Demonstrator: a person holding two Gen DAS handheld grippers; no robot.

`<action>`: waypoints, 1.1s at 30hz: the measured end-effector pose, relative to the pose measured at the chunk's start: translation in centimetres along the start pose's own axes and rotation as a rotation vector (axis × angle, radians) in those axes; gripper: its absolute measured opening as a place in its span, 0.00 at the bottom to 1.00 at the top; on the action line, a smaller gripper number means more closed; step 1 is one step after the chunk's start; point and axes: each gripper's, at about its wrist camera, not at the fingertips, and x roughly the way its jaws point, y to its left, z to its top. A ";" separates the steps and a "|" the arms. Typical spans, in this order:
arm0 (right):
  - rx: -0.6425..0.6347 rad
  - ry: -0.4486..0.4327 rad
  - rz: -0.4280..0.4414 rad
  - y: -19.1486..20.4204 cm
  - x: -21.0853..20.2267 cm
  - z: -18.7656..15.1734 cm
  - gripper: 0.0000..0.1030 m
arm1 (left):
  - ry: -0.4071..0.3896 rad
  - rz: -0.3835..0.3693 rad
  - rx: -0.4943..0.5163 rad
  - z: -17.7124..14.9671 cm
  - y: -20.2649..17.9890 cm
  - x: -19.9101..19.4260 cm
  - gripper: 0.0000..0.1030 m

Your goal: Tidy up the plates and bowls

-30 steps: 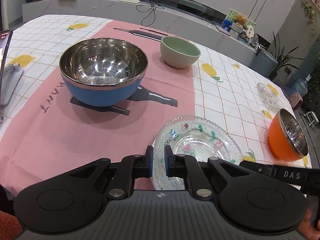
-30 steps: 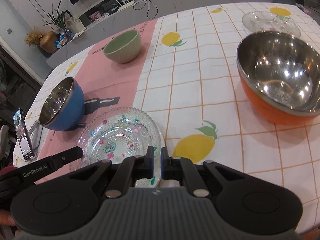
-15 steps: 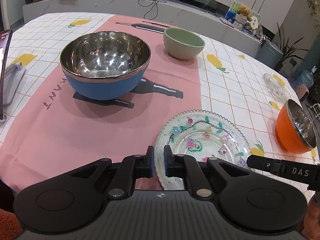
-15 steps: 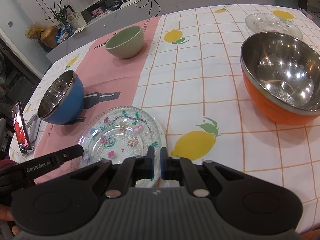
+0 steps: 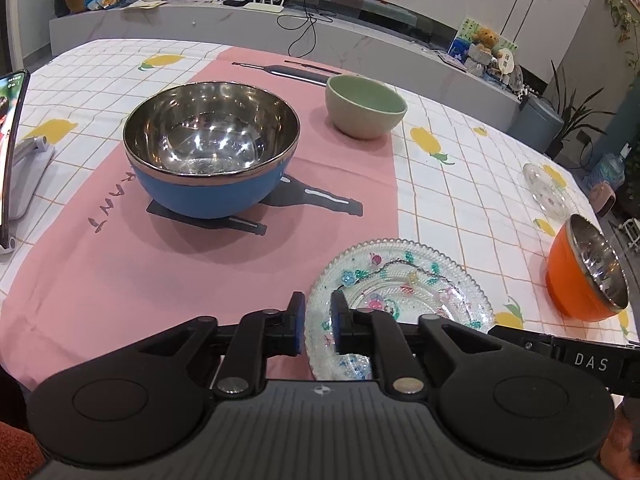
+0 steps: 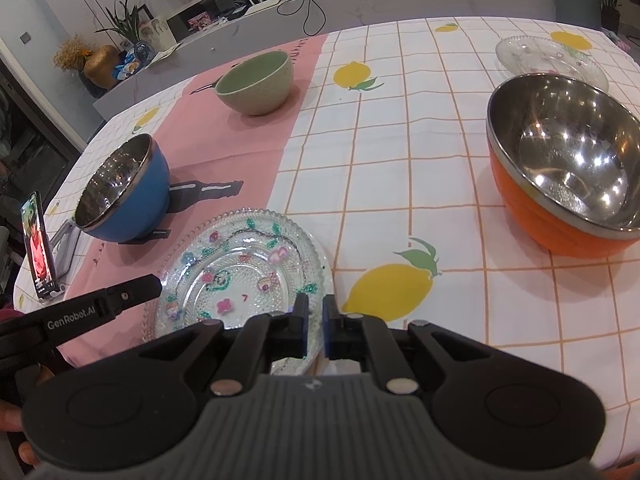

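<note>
While the patterned glass plate [image 5: 400, 292] is lying flat at the near edge of the table, half on the pink runner [image 5: 100, 272] and half on the white lemon-print tablecloth [image 6: 400, 168], both tools are meeting it from opposite sides. The left gripper [image 5: 317, 322] is straddling the plate's rim; its jaws have just been opening, and the blue pads are standing slightly off the glass. The right gripper [image 6: 316, 320] is pinching the rim with its fingers drawn narrow.

A steel-lined blue bowl [image 5: 212, 192] is sitting on the runner well beyond the plate, and a pale green bowl [image 5: 364, 120] is sitting farther back at the runner's edge. An orange bowl [image 6: 560, 224] is standing on the checked cloth to the right, with a second glass plate [image 6: 520, 52] lying just behind it. A phone on a stand [image 6: 38, 248] is glowing at the table's left edge. Behind the table a long grey counter [image 5: 200, 20] is carrying a white router [image 5: 264, 0], a gold vase [image 6: 102, 64] and a teddy bear [image 5: 486, 38].

Both gripper bodies are covering the plate's near rim, and only a sliver of a hand is showing at the frame corners.
</note>
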 end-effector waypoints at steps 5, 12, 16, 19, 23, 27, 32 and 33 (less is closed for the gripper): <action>-0.011 -0.041 -0.019 0.0 -0.7 0.3 0.13 | -0.014 -0.012 0.007 0.1 -0.3 -0.2 0.19; -0.085 -0.115 -0.098 0.7 -2.0 0.5 0.22 | -0.015 -0.001 0.051 0.2 -1.6 -0.4 0.20; -0.107 -0.142 -0.107 1.0 -3.1 0.8 0.23 | -0.014 -0.009 0.093 0.6 -3.3 -0.8 0.20; -0.126 -0.156 -0.128 1.1 -4.0 1.2 0.24 | -0.010 -0.023 0.113 1.3 -4.7 -1.1 0.20; -0.100 -0.158 -0.146 0.2 -5.5 2.1 0.28 | -0.009 -0.100 0.124 2.8 -6.8 -1.4 0.20; -0.045 -0.172 -0.180 -1.7 -7.0 3.8 0.31 | -0.013 -0.141 0.152 4.4 -9.2 -1.1 0.22; 0.049 -0.232 -0.237 -5.4 -8.7 6.4 0.35 | -0.009 -0.207 0.139 6.1 -11.8 0.1 0.28; 0.072 -0.241 -0.253 -6.3 -8.7 6.9 0.36 | -0.008 -0.218 0.139 6.3 -12.3 0.5 0.29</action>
